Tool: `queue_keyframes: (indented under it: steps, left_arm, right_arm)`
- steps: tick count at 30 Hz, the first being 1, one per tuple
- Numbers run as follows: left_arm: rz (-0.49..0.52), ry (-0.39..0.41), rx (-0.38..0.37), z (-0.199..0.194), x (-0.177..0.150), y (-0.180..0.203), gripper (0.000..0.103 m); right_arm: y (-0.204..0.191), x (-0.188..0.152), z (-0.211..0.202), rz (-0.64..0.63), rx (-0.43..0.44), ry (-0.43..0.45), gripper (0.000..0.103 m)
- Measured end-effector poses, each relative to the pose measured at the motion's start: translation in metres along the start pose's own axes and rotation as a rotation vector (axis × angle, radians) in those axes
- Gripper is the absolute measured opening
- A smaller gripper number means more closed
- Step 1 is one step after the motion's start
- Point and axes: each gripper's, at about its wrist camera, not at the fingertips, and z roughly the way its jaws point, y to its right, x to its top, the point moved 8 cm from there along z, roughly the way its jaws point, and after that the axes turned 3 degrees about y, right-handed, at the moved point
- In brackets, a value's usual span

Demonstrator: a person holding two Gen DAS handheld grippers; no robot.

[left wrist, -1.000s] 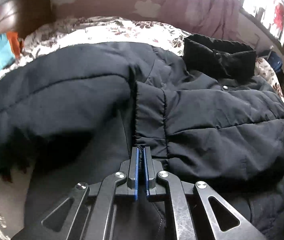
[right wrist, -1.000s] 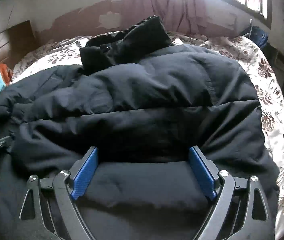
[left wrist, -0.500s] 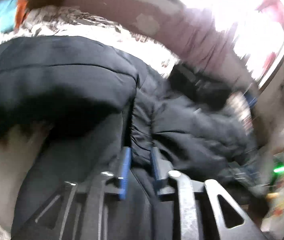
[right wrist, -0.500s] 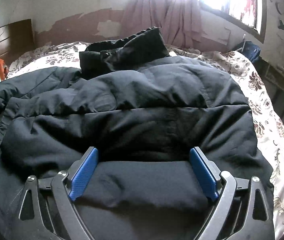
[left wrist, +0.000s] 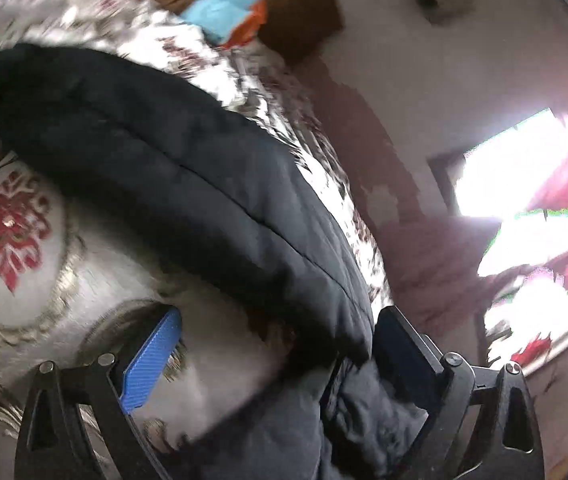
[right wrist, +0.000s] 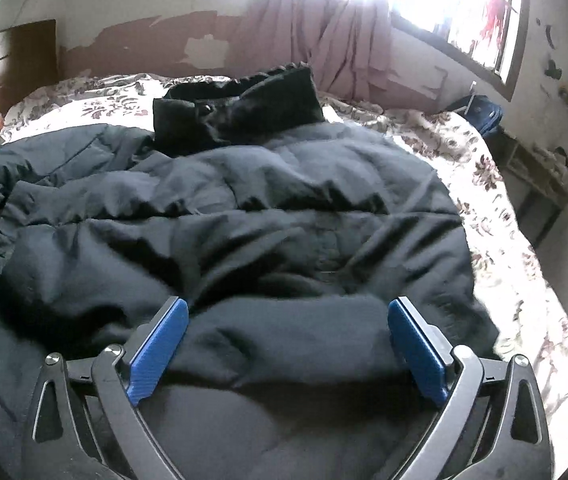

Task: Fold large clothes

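A large dark navy padded jacket (right wrist: 243,216) lies spread on a floral bed, its black collar (right wrist: 239,108) at the far end. My right gripper (right wrist: 288,340) is open and hovers over the jacket's near part, a fold of fabric between the blue pads (right wrist: 155,348). In the tilted, blurred left wrist view one long padded part of the jacket (left wrist: 187,184) runs diagonally. My left gripper (left wrist: 275,348) is open wide, and the jacket's edge hangs loose between the fingers (left wrist: 151,360), near the right one.
The floral bedspread (right wrist: 480,184) reaches the right edge of the bed. A wooden headboard (right wrist: 7,60) and blue-orange items (left wrist: 227,4) are at the left. A pink curtain (right wrist: 340,44) and bright window stand behind. A pale cushion with a red motif (left wrist: 7,232) lies under the left gripper.
My left gripper went from shut on the jacket's edge to wide open and swung sharply left, tilting. The right gripper stayed open and rose slightly.
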Motion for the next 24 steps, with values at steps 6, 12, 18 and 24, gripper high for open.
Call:
queue_keyframes:
  steps: [6,12,18,24]
  left_arm:
    - [-0.151,0.041,-0.063,0.001,0.033,-0.017,0.099]
    - [-0.299,0.045,-0.088,0.009,0.057,-0.037,0.099]
    - [-0.36,0.06,-0.092,0.02,0.074,-0.046,0.099]
    - [-0.31,0.093,-0.05,0.019,0.09,-0.044,0.088]
  right_arm:
    - [-0.053,0.039,-0.029,-0.037,0.088,0.063,0.098]
    - [-0.148,0.056,-0.028,-0.126,0.236,0.049,0.098]
    - [-0.204,0.037,0.001,-0.186,0.231,-0.027,0.098]
    - [-0.212,0.01,0.02,-0.197,0.215,-0.081,0.1]
